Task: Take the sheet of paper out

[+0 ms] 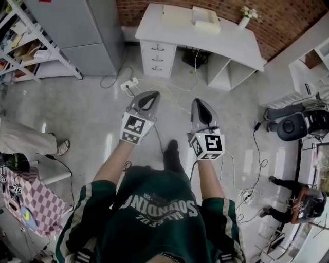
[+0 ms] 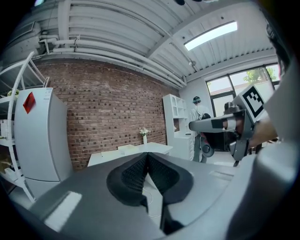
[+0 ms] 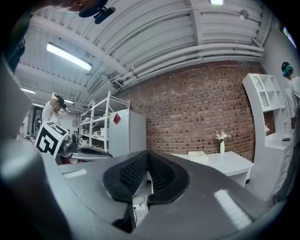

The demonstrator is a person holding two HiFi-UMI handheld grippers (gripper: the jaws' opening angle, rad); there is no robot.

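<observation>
I stand on the floor a few steps from a white desk (image 1: pixel 226 38) by a brick wall. On it lie a flat cream box (image 1: pixel 206 20), a second pale box (image 1: pixel 176 12) and a small vase of flowers (image 1: pixel 245 18). No loose sheet of paper can be made out. My left gripper (image 1: pixel 147 97) and right gripper (image 1: pixel 201 105) are held side by side over the floor, pointing at the desk. Both are shut with nothing between their pads. The left gripper view shows its black pads (image 2: pixel 136 171) pressed together, and the desk (image 2: pixel 126 151) beyond. In the right gripper view the pads (image 3: pixel 161 171) also meet.
A power strip (image 1: pixel 129 83) and cables lie on the floor before the desk drawers (image 1: pixel 157 56). A grey cabinet (image 1: pixel 87 31) and metal shelving (image 1: pixel 31 46) stand left. At the right are a black device (image 1: pixel 293 126) and a person (image 1: pixel 298 200); another person's leg (image 1: pixel 25 138) shows left.
</observation>
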